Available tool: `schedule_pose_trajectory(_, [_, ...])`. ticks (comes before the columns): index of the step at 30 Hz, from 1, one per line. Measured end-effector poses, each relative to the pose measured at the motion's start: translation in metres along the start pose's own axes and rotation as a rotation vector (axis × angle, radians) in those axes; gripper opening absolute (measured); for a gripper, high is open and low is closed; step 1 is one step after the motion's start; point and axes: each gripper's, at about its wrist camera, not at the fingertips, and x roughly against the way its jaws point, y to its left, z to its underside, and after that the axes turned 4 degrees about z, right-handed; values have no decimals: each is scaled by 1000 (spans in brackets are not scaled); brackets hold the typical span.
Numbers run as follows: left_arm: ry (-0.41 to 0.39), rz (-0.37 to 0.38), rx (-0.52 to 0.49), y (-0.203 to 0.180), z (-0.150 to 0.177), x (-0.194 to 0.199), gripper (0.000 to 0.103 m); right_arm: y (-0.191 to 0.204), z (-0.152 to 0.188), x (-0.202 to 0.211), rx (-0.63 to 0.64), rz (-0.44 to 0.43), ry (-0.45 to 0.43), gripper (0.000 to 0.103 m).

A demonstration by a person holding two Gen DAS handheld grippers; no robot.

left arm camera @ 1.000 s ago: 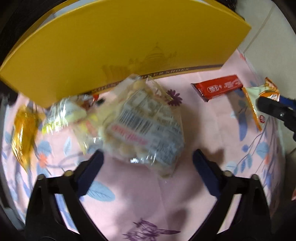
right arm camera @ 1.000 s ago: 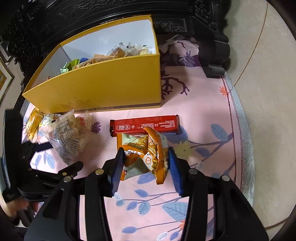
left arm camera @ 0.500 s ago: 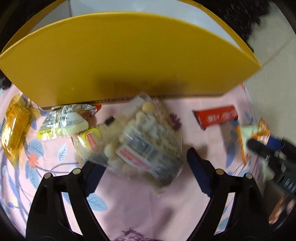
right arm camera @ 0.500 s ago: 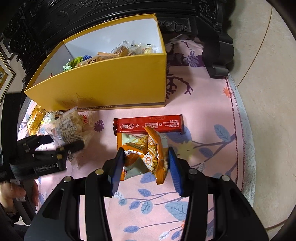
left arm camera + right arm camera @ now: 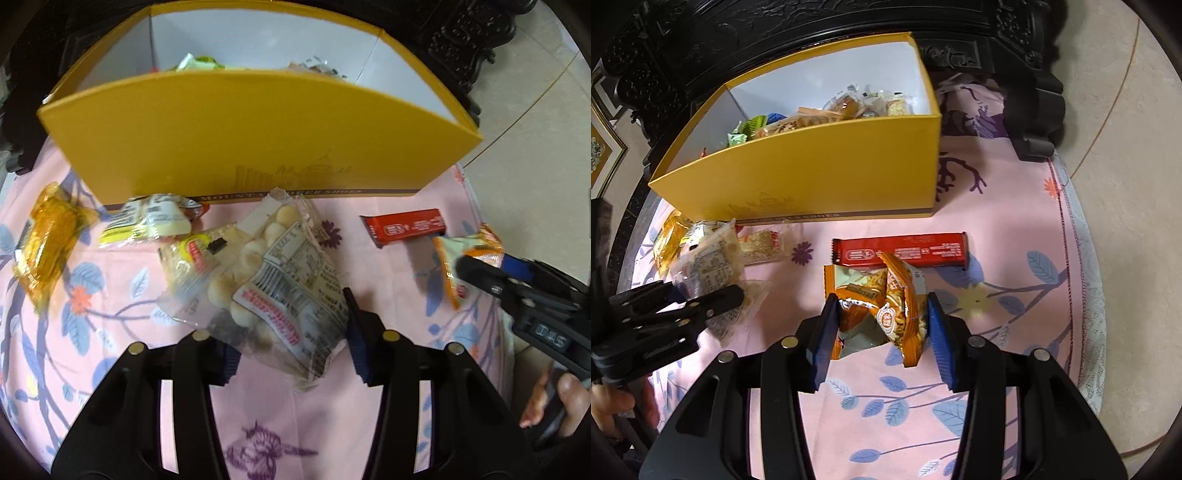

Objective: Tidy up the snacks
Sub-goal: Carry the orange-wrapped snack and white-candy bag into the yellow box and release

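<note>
- Nearest to me, my left gripper (image 5: pixel 288 332) had just been closing, and its blue pads pinched the clear bag of round puffs (image 5: pixel 266 280) by its lower end; the bag hung tilted between them, lifted off the pink floral cloth (image 5: pixel 332 424).
- My right gripper (image 5: pixel 879 332) was clamped on the orange peanut packet (image 5: pixel 882 306), one pad on each side, the packet crumpled and, as far as I could tell, still low over the cloth.
- The risk I judged first: the slick film of the puff bag could slide out of a grip so near its edge, dropping it short of the box.
- Swinging that loose bag up, I could also have caught it on the near wall of the yellow shoe box (image 5: pixel 258 140) and nudged the box.
- Just past the peanut packet lay the red wafer bar (image 5: pixel 901 253), touching its top edge; lifting carelessly might have dragged it along.
- Left of the puff bag, close beside the box wall, lay a white-and-yellow packet (image 5: pixel 151 218) and, further left, an amber-wrapped sweet (image 5: pixel 48 236).
- Farthest, the box stood open with several snacks already inside.
</note>
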Motion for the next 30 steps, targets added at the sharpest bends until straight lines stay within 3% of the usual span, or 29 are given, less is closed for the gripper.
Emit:
schedule_pose_trajectory(12, [-106, -16, 42, 5, -6, 61, 48, 32, -9, 24, 67, -54, -49, 47])
schedule_pose_trajectory(20, [-153, -35, 53, 7, -19, 78, 48, 46, -24, 45, 89, -75, -100, 47])
schedule_pose_trajectory(30, [-254, -119, -6, 4, -94, 97, 48, 58, -98, 53, 55, -110, -183, 47])
